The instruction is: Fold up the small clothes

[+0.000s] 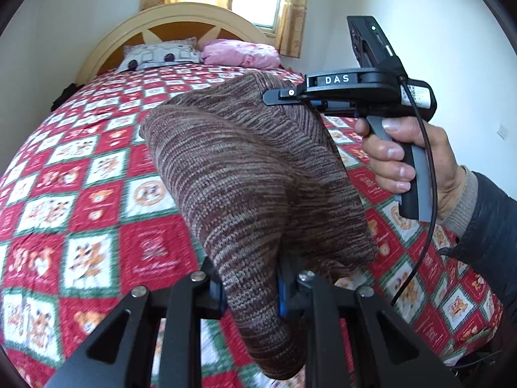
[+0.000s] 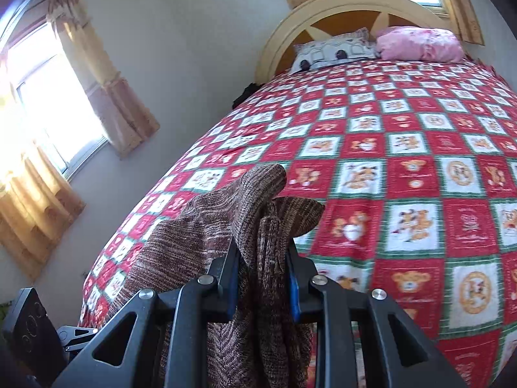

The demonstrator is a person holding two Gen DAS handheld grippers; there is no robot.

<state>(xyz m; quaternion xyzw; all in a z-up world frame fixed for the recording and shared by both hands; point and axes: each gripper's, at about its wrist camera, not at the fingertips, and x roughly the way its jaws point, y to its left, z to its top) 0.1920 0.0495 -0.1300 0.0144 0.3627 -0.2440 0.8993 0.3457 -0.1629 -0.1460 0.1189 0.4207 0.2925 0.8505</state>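
A brown marled knit garment (image 1: 245, 168) hangs in the air above the bed, held by both grippers. My left gripper (image 1: 250, 294) is shut on a bunched fold of it at the bottom of the left wrist view. My right gripper (image 2: 263, 278) is shut on another bunched part of the knit (image 2: 258, 200). In the left wrist view the right gripper (image 1: 290, 95) shows from the side at the garment's far upper corner, held by a hand. The cloth sags between the two grips.
The bed has a red, white and green bear-patterned quilt (image 1: 80, 194), also in the right wrist view (image 2: 420, 161). A patterned pillow (image 1: 158, 53) and a pink pillow (image 1: 242, 52) lie at the cream headboard (image 1: 106, 42). Curtained windows (image 2: 48, 103) stand on the walls.
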